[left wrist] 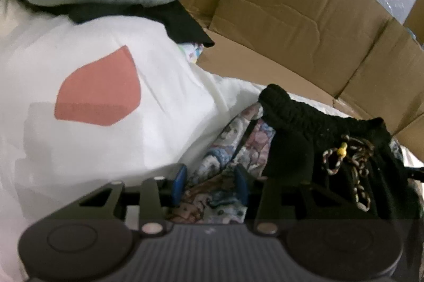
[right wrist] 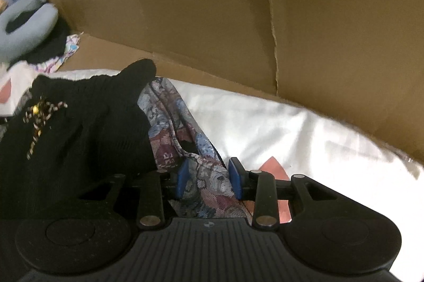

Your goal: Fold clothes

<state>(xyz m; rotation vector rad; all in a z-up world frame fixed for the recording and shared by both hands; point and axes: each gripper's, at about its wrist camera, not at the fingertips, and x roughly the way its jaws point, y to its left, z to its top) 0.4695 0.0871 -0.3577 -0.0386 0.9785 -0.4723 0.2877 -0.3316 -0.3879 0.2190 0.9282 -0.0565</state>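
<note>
The left tool (left wrist: 210, 185) grips a fold of the patterned tapestry garment (left wrist: 235, 146) between its blue pads; the right tool (right wrist: 209, 179) clamps the same garment (right wrist: 185, 138). Black knit fabric with a braided drawstring (left wrist: 344, 165) drapes just beside both tools, over white bedding (right wrist: 265, 122). Cardboard (right wrist: 198, 3) stands beyond.

the patterned cloth (right wrist: 204, 173) lying between the right gripper (right wrist: 209, 179)'s matt blue pads is looking coarsely woven. left of it, the black garment (right wrist: 79, 122) is showing a ribbed knit. the white sheet (right wrist: 265, 128) ahead is gleaming smooth, and the cardboard (right wrist: 185, 3) beyond is looking matt and creased.
</note>
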